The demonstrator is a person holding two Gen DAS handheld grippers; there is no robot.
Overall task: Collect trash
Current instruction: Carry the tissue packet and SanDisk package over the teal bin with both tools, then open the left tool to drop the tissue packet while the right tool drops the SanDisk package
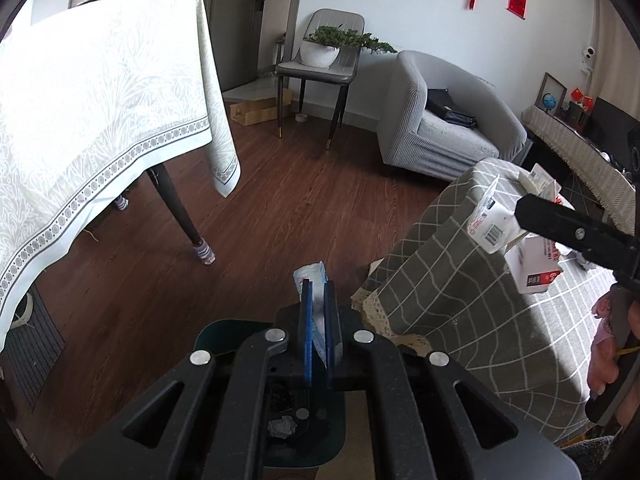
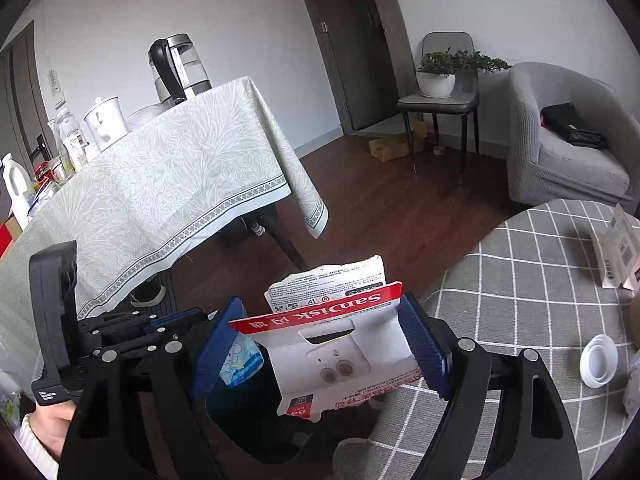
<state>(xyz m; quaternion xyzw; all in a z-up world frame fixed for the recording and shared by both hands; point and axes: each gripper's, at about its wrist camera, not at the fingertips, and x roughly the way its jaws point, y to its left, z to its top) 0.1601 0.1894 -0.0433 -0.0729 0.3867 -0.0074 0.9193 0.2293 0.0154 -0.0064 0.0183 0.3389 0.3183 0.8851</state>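
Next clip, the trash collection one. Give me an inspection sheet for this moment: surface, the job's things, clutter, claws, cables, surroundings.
Surface: low table under a grey checked cloth; dark wood floor beside it.
Job's things: torn SanDisk card package in the right claw; blue-and-white wrapper in the left claw; dark trash bin below both, with a crumpled scrap inside.
Clutter: white cap and opened cartons on the checked cloth.
Claws: left claw shut on the wrapper; right claw shut on the package, both over the bin.
Cables: nothing seen.
Surroundings: dining table with patterned tablecloth, kettle, grey armchair, chair holding a potted plant.
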